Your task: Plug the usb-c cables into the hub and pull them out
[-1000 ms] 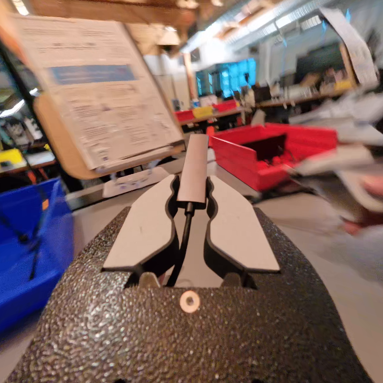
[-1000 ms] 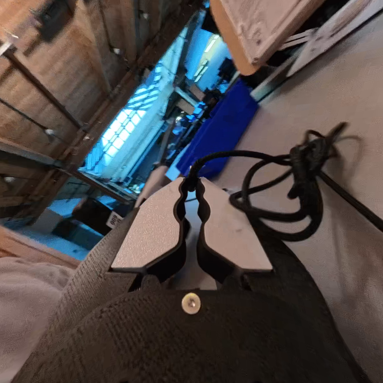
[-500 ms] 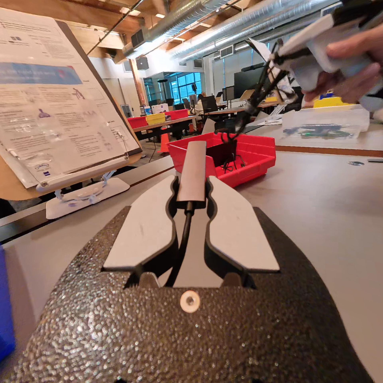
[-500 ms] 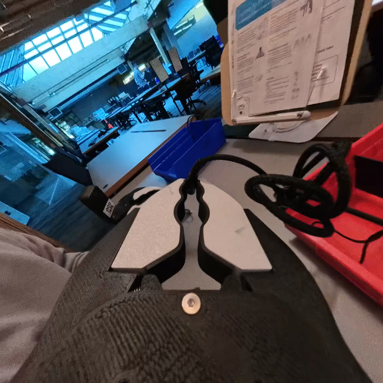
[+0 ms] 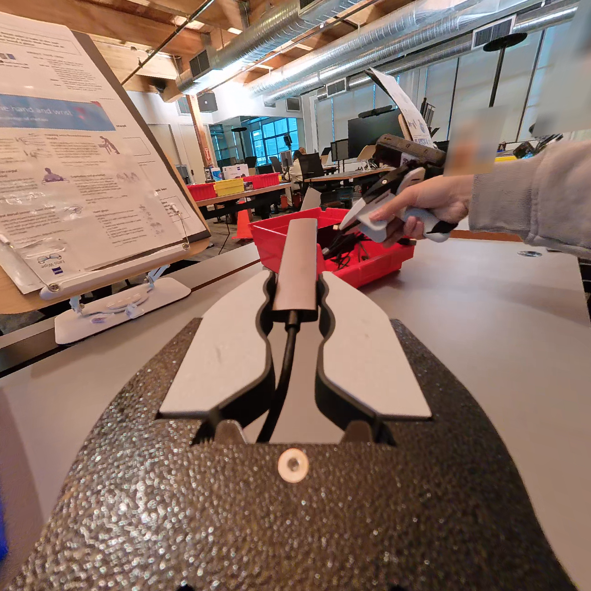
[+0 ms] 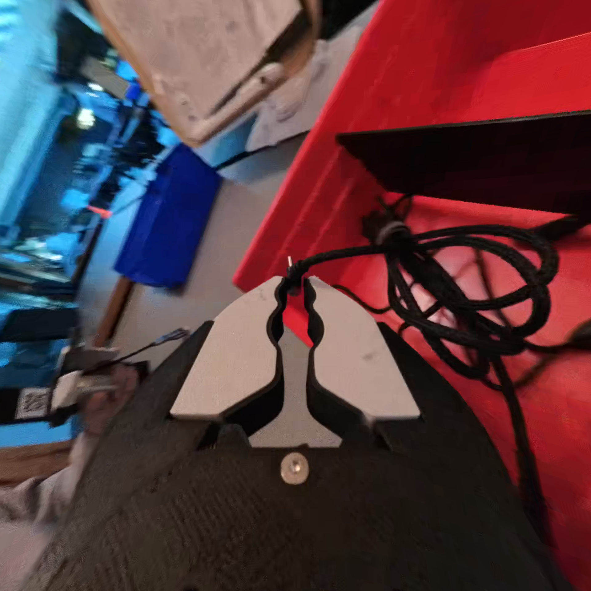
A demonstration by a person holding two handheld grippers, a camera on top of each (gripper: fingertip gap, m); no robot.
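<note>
My left gripper (image 5: 295,275) is shut on the near end of a slim grey hub (image 5: 299,252), held level above the grey table (image 5: 463,335). The hub's own black lead (image 5: 283,367) runs back between the fingers. My right gripper (image 6: 293,282) is shut on a black braided usb-c cable (image 6: 323,256) close to its plug. The cable's coil (image 6: 463,303) lies inside the red bin (image 6: 351,144). In the left wrist view the right gripper (image 5: 347,225), held by a hand, is tipped down over the red bin (image 5: 371,271), just right of the hub's far end.
A document stand (image 5: 80,176) with a printed sheet stands at the left on a white base (image 5: 124,303). A black divider (image 6: 479,160) stands in the red bin. A blue bin (image 6: 166,224) sits farther left. The table's right edge (image 5: 583,303) is near. My hands' fingertips stand some 30 centimeters from each other.
My right gripper has swung from high above the table down to the red bin with the cable. The coil now rests in the bin. The left gripper still holds the hub.
</note>
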